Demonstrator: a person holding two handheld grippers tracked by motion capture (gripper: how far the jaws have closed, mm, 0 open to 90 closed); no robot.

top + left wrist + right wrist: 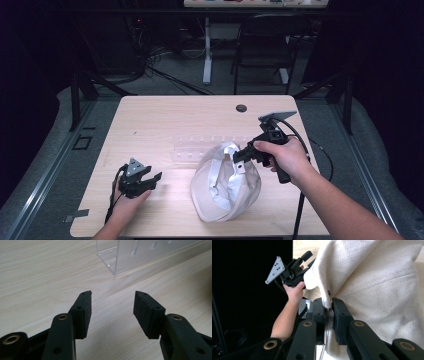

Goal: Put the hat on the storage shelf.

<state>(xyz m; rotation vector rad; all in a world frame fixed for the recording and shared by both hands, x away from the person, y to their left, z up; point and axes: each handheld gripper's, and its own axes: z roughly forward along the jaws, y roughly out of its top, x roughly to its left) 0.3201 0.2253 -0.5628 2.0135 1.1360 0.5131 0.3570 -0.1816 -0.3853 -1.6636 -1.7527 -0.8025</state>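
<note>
Cloth bag [226,182] edge sits clamped in the right tool [239,156], while the left tool [150,178] gapes beside it

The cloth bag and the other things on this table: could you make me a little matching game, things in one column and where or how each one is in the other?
Things:
1. cloth bag
2. left gripper
3. right gripper
4. clear plastic rack

States:
A. open, with nothing between its pads
B. lying on the table behind the bag
C. shut on an edge of fabric
D. cream-white, slumped in the middle of the near side of the table

Pairs: 1-D, 2-A, 3-C, 4-B
</note>
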